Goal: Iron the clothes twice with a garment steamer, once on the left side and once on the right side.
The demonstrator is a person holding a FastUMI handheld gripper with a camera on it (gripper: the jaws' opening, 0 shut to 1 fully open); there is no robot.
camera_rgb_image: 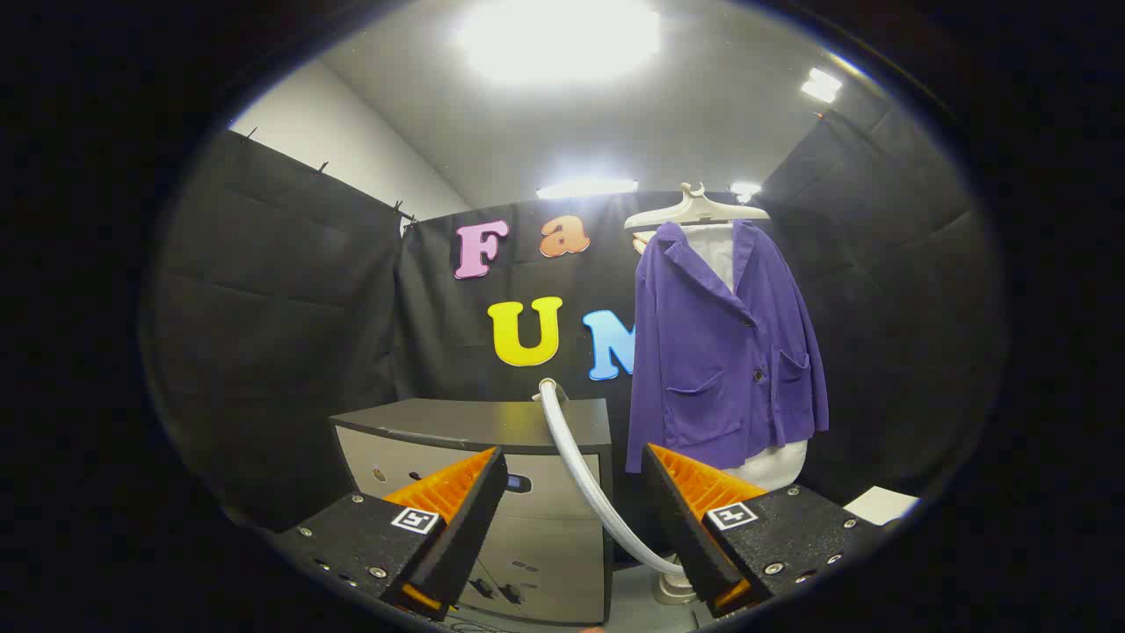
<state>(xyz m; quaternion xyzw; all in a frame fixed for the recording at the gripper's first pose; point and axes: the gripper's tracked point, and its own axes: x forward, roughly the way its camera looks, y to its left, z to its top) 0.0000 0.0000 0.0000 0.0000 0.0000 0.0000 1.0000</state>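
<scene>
A purple jacket point(725, 347) hangs on a white hanger point(696, 208) over a white garment, beyond my fingers and a little to the right. A white steamer hose point(584, 475) curves from behind the grey cabinet down between my fingers to a pale base point(672, 587) on the floor. My gripper point(576, 466) is open, with only the hose seen in the gap and nothing held. The steamer head is hidden from me.
A grey cabinet point(479, 426) with drawers stands just ahead of my left finger, its dark top at finger height. A white sheet point(881, 505) lies low to the right of the right finger. Black cloth walls close the booth on three sides.
</scene>
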